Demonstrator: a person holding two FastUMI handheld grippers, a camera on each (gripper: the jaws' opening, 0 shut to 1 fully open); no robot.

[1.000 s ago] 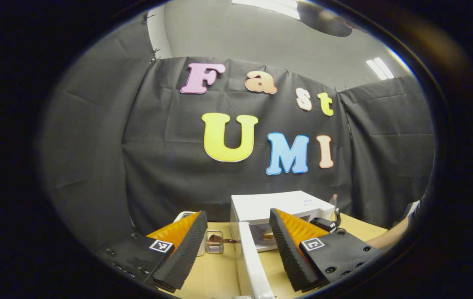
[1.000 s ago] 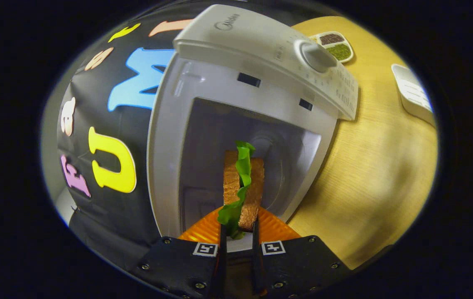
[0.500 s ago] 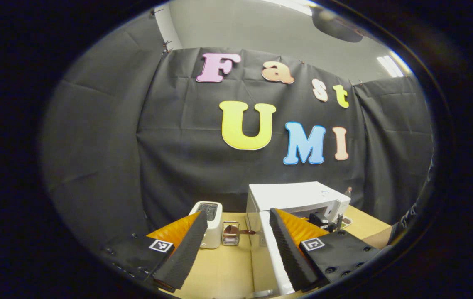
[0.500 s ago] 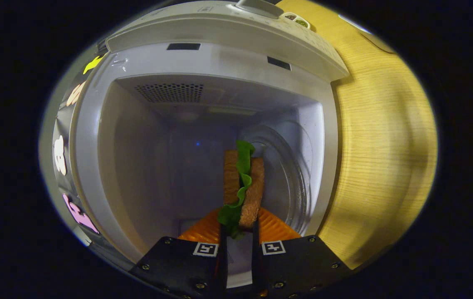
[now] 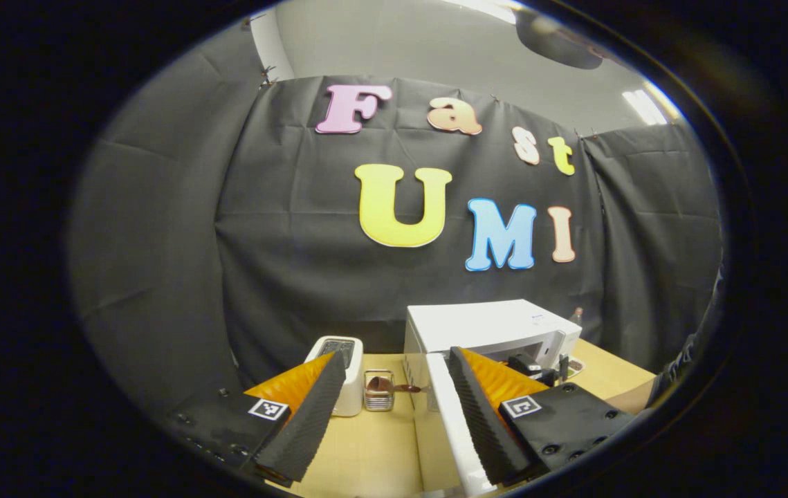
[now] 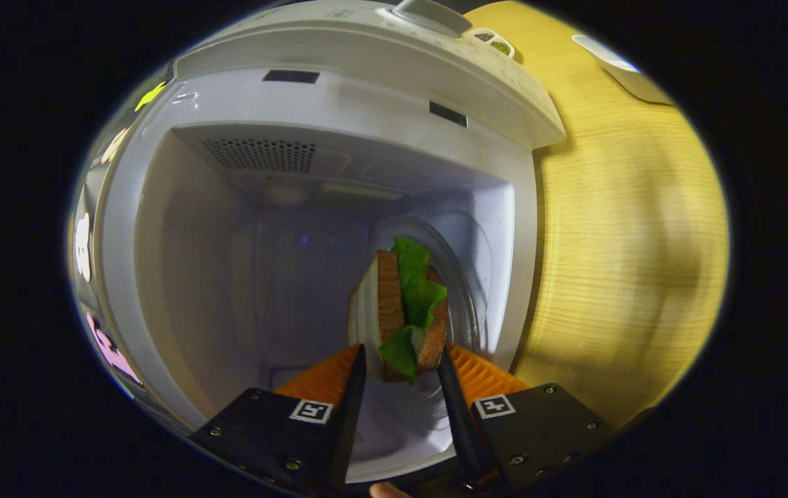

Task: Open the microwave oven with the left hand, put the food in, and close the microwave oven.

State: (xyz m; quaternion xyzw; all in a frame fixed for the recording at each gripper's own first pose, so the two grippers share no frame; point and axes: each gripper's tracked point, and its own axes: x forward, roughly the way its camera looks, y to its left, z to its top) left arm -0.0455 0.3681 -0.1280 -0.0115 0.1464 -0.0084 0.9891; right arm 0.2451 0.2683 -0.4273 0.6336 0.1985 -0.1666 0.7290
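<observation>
The white microwave stands at the back of the table with its door swung open toward me. My left gripper hovers open and holds nothing, the door's edge just by its right finger. In the right gripper view the microwave cavity gapes wide. My right gripper reaches inside it, its jaws parted. A sandwich of brown bread and green lettuce sits loosely between the fingers, beside the glass turntable. The right gripper also shows at the microwave's mouth in the left gripper view.
A white toaster and a small metal rack stand left of the microwave. A person's forearm reaches in from the right. On the wooden table lie a small divided dish and a white container.
The right gripper went deeper into the cavity, then its jaws widened and the sandwich loosened between them. The left gripper view shifted slightly; its jaws stayed open.
</observation>
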